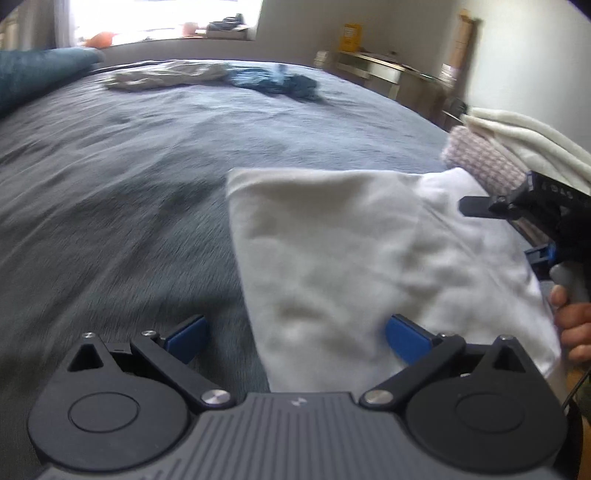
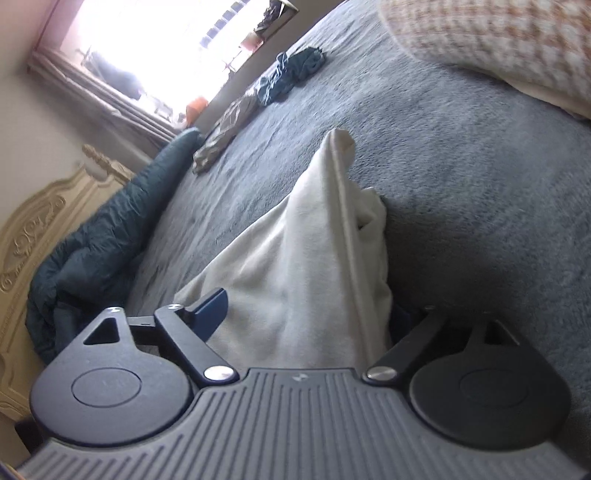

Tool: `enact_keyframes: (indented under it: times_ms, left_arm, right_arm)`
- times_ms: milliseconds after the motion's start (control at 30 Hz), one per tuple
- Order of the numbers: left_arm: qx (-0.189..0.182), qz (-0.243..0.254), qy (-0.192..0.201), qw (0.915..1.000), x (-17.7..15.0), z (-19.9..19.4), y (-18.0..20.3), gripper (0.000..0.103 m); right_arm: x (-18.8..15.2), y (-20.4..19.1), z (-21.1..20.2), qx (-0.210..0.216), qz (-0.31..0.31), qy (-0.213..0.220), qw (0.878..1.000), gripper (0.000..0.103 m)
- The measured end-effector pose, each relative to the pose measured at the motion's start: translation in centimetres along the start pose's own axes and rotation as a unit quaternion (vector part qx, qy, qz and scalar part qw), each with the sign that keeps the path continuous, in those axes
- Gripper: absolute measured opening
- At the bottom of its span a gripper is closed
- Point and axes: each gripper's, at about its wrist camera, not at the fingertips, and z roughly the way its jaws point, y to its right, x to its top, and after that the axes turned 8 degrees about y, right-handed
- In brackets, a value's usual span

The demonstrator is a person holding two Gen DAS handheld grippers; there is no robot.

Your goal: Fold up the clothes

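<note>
while white cloth (image 1: 332,258) lies on bed (image 1: 129,166), left tongs (image 1: 295,339) spread, right tongs (image 2: 314,314) spread, angled down.

Grey bed cover (image 1: 129,177) spanned the scene. Bright window (image 1: 159,14) at far side, sill cluttered. Cream carved headboard (image 2: 33,229) at left in right wrist view. Pale desk (image 1: 373,70) far right by the wall, yellow box (image 1: 351,37) on it.

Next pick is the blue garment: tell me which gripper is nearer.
Neither clearly. The left gripper and right gripper both sit at the white cloth; the blue garment lies far across the bed.
</note>
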Motion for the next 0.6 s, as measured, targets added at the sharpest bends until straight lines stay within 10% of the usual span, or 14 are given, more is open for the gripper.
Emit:
enact_keyframes:
  times_ms: [233,600]
  left_arm:
    - [-0.105,0.049,-0.052,0.9919,2.1,2.1,-2.0,0.103]
    - [-0.148,-0.017,-0.115,0.9822,3.4,2.5,-3.9,0.103]
  right_arm:
    - [0.4,-2.1,0.8,-0.052,-0.052,-0.038,0.997,0.088]
    - [2.0,-2.1,1.7,-0.083,-0.014,-0.097,0.992,0.088]
